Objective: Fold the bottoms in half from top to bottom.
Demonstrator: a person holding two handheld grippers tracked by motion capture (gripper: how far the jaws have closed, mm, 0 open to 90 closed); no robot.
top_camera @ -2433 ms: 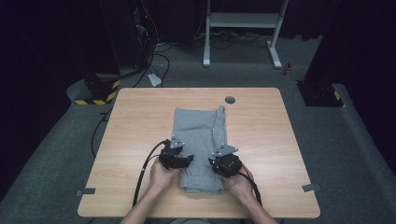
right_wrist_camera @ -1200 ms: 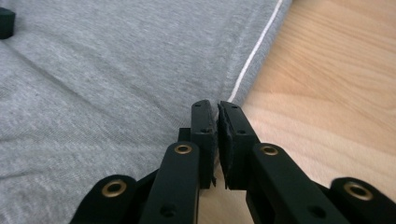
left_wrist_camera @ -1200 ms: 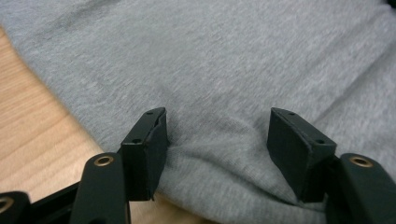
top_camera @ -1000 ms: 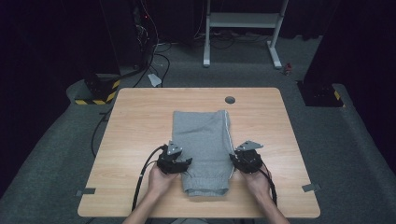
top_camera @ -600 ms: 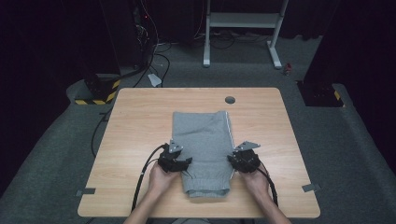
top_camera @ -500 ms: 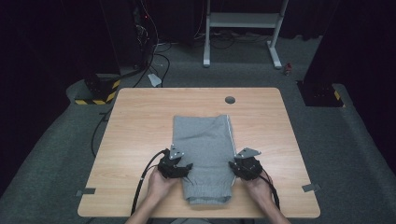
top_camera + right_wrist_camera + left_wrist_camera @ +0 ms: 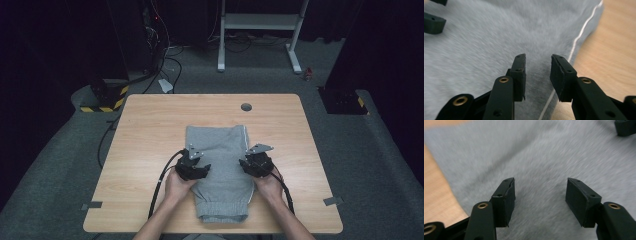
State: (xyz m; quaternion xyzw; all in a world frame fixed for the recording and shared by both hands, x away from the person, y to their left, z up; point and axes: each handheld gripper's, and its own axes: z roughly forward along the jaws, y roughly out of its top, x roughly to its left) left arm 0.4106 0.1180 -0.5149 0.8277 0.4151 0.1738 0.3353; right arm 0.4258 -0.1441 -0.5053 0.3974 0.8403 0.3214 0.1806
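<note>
I hold the left gripper (image 7: 196, 167) and right gripper (image 7: 254, 164), fingers apart and gripping nothing, flanking the folded grey garment (image 7: 220, 165) lying lower-centre on the surface (image 7: 150, 125), probably to fold it again.

The folded grey garment (image 7: 220, 170) is a soft, matt cloth with a fuzzy, fleece-like nap, a knitted ribbed hem (image 7: 223, 211) and a thin, smooth white piping stripe (image 7: 584, 27) along one edge. The light wooden table (image 7: 150, 125) shows a smooth, low-sheen grain. The black gripper jaws look like matt plastic, fitted with small shiny brass-coloured rivets (image 7: 482, 206).
</note>
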